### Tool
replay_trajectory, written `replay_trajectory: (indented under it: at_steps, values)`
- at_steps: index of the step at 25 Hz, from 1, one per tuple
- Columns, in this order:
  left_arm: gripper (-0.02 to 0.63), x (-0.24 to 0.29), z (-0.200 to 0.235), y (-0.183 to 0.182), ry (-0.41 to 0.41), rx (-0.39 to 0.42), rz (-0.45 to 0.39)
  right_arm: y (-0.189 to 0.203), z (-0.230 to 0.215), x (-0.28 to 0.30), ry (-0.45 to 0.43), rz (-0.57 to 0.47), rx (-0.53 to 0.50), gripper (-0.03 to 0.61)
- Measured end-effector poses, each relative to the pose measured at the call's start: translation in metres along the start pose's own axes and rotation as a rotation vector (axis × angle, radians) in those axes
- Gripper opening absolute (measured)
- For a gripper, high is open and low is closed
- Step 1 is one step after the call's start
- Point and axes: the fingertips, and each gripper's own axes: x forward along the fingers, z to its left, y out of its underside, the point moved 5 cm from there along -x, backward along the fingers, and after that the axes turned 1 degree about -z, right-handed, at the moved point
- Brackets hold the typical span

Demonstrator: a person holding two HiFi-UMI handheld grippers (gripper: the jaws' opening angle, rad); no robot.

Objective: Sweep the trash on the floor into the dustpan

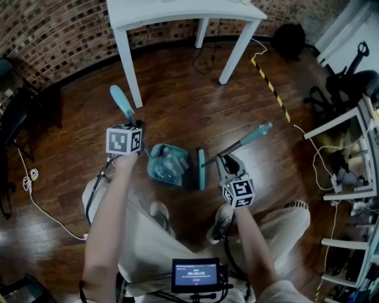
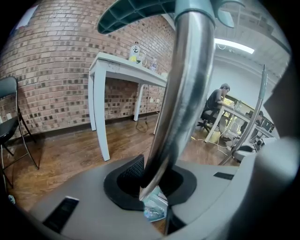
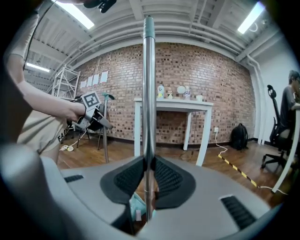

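A teal dustpan (image 1: 169,165) lies on the wooden floor with pale crumpled trash (image 1: 172,161) inside it. Its long metal handle (image 2: 180,89) rises through my left gripper (image 1: 135,127), which is shut on it; the trash (image 2: 154,208) shows below the jaws. A teal broom head (image 1: 201,169) stands at the dustpan's right edge. The broom pole (image 3: 149,103) runs straight up between the pads of my right gripper (image 3: 149,177), shut on it. In the head view my right gripper (image 1: 228,161) grips the pole low, near the broom head.
A white table (image 1: 177,12) stands ahead against a brick wall. A black-and-yellow floor strip (image 1: 272,89) runs at the right, past an office chair (image 1: 349,83) and white shelving (image 1: 355,177). A dark chair (image 1: 18,106) and cables sit left. The person's shoes (image 1: 160,213) are just behind the dustpan.
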Motion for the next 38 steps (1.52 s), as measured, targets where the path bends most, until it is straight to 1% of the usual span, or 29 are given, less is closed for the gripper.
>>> replay_trajectory:
  at_steps: [3, 7, 9, 12, 16, 20, 22, 25, 27, 29, 32, 35, 38]
  values:
    - [0.052, 0.001, -0.001, -0.003, 0.004, -0.001, 0.000, 0.007, 0.005, -0.010, -0.022, 0.069, 0.012, 0.091]
    - [0.052, 0.005, -0.009, -0.003, 0.025, 0.017, 0.009, 0.020, 0.013, -0.017, -0.059, 0.155, 0.043, 0.091]
    - [0.052, 0.006, -0.012, -0.003, 0.039, 0.020, 0.010, 0.025, 0.020, -0.009, -0.088, 0.180, 0.043, 0.091]
    - [0.052, 0.006, -0.013, -0.002, 0.055, 0.020, 0.014, 0.032, 0.030, 0.008, -0.118, 0.192, 0.035, 0.091]
    - [0.052, 0.005, -0.013, 0.000, 0.064, 0.022, 0.018, 0.029, 0.048, 0.035, -0.172, 0.141, 0.009, 0.091]
    - [0.052, 0.005, -0.014, -0.002, 0.065, 0.020, 0.015, 0.015, 0.053, 0.049, -0.208, 0.080, -0.008, 0.091]
    - [0.052, 0.005, -0.015, -0.003, 0.065, 0.018, 0.014, 0.005, 0.051, 0.046, -0.201, 0.056, -0.014, 0.091]
    - [0.052, 0.007, -0.014, -0.002, 0.062, 0.010, 0.011, -0.009, 0.041, 0.032, -0.164, 0.012, -0.022, 0.091]
    - [0.052, 0.009, -0.017, -0.003, 0.064, 0.010, 0.012, -0.018, 0.032, 0.022, -0.141, 0.002, -0.036, 0.091]
    - [0.052, 0.011, -0.021, -0.006, 0.067, 0.016, 0.011, -0.020, 0.025, 0.014, -0.135, 0.034, -0.057, 0.091]
    - [0.052, 0.013, -0.020, -0.011, 0.066, 0.027, 0.010, -0.017, 0.020, 0.004, -0.154, 0.104, -0.070, 0.091]
    - [0.052, 0.015, -0.015, -0.008, 0.058, 0.035, 0.017, -0.008, 0.013, 0.003, -0.185, 0.192, -0.034, 0.091]
    - [0.052, 0.016, -0.012, -0.004, 0.061, 0.044, 0.025, 0.009, 0.017, 0.020, -0.232, 0.262, -0.005, 0.091]
